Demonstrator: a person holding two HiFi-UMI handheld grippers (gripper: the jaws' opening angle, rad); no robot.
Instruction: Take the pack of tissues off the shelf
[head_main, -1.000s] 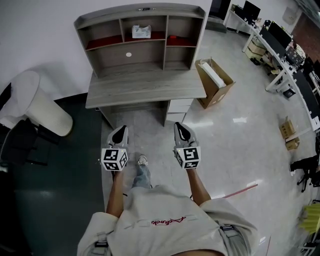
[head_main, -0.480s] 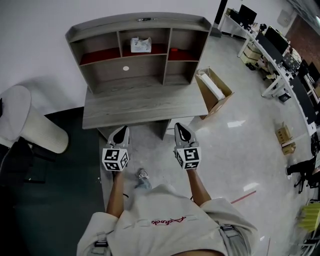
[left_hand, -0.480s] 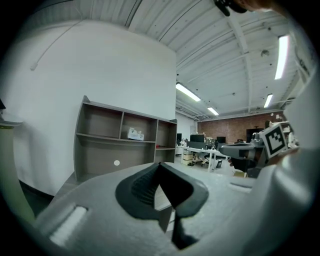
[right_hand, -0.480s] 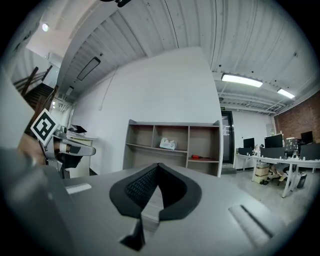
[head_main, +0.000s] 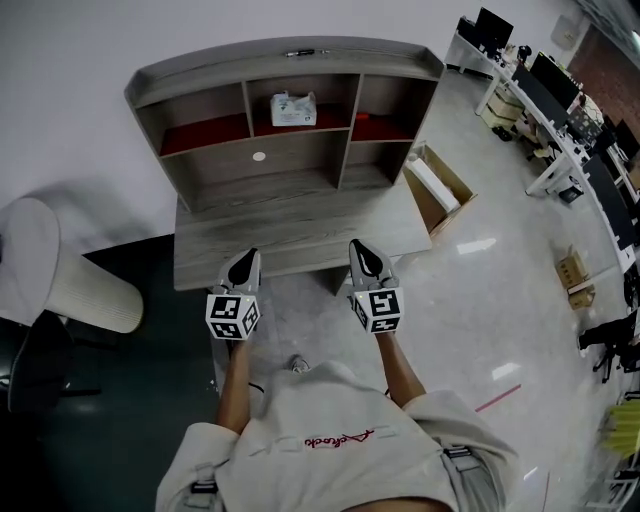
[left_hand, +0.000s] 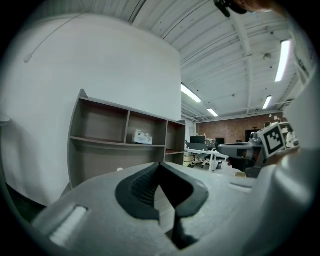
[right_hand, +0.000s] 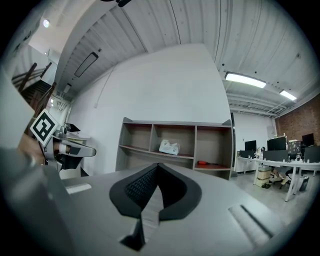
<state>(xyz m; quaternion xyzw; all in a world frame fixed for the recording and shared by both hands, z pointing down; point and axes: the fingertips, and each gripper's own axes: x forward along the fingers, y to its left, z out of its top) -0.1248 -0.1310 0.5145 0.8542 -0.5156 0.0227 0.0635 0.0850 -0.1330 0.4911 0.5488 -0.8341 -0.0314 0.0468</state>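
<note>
Bright, even indoor light. Ceiling strip lights (left_hand: 285, 60) overhead, with glare patches on the glossy floor (head_main: 478, 243). Soft shadow under the desk (head_main: 300, 235). Head view sharp, bent at edges. Both gripper views are fisheye with black corners; the right gripper (right_hand: 159, 167) close-up looks soft.

The grey, marker-cubed left gripper (head_main: 243, 262) and right gripper (head_main: 361, 250) are held level, side by side on outstretched bare forearms (head_main: 393, 365), pointing toward the grey wooden desk (head_main: 300, 235). The right jaws are together and empty; the left jaws seem closed too.
</note>
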